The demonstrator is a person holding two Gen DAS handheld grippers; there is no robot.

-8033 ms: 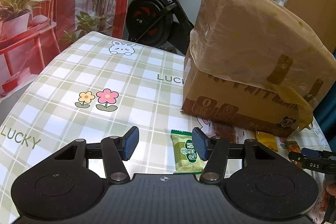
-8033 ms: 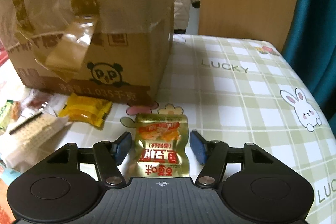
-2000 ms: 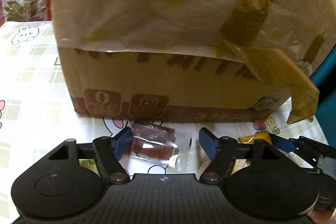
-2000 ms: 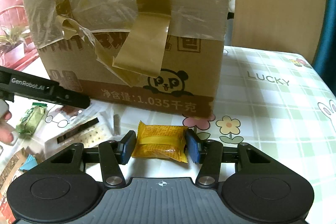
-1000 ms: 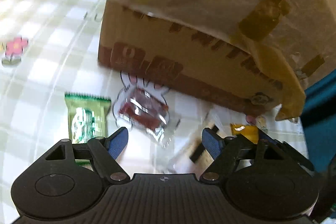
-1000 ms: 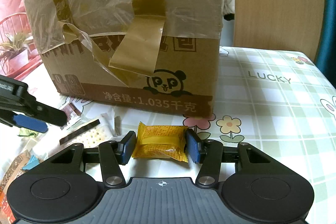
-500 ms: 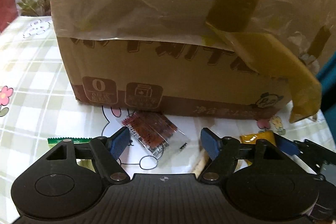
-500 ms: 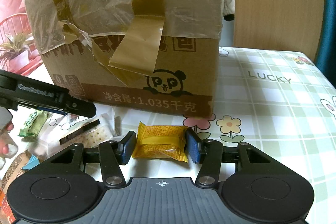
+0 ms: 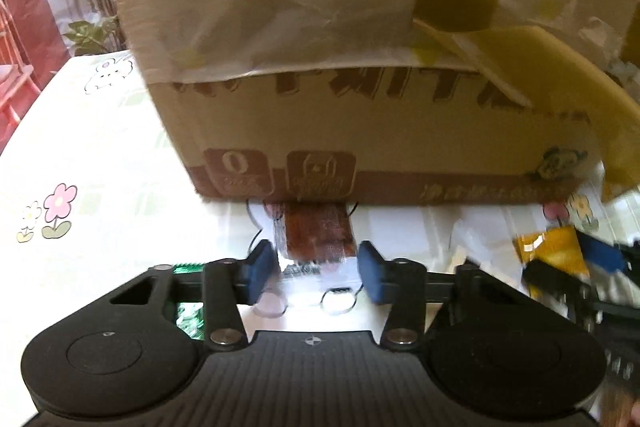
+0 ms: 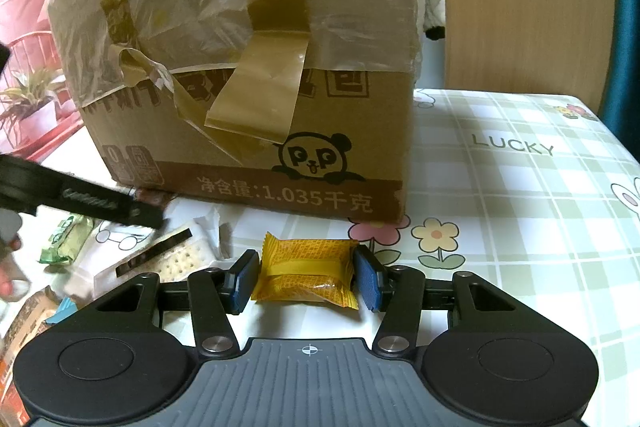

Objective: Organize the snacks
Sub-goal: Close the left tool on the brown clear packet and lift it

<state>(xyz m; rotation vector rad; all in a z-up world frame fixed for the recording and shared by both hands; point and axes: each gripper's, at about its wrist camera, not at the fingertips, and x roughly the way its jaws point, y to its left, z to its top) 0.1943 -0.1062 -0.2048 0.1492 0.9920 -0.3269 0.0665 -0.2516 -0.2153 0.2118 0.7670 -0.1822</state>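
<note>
Because the snacks lie mixed up in front of the big cardboard box [image 9: 360,131], each one has to be picked out alone. Far left in the left view, a green packet [image 9: 184,311] lies flat on the table [image 10: 520,227], half hidden behind the tool, and nothing is touching it. Next comes the left gripper [image 9: 316,269]. It points down at a clear packet with a red-brown snack [image 9: 316,231] inside, which lies flat right up against the bottom of the box. The jaws have just been closing, and now they are narrow, with the packet between them. The blue pads [image 9: 260,267] sit right at its sides, I think so the packet cannot slip out. The picture is blurry, so I cannot tell if they squeeze it yet.

In the right view, a white cracker packet [image 10: 172,259] lies loose near the box, waiting its turn. Beside it, the right gripper [image 10: 306,279] pinches a yellow packet [image 10: 308,267] by its two short ends. That packet rests on the table just in front of the box corner. Holding it by the ends likely keeps the soft middle from getting squashed. I think both snacks are ready to be lifted and put where they belong.
</note>
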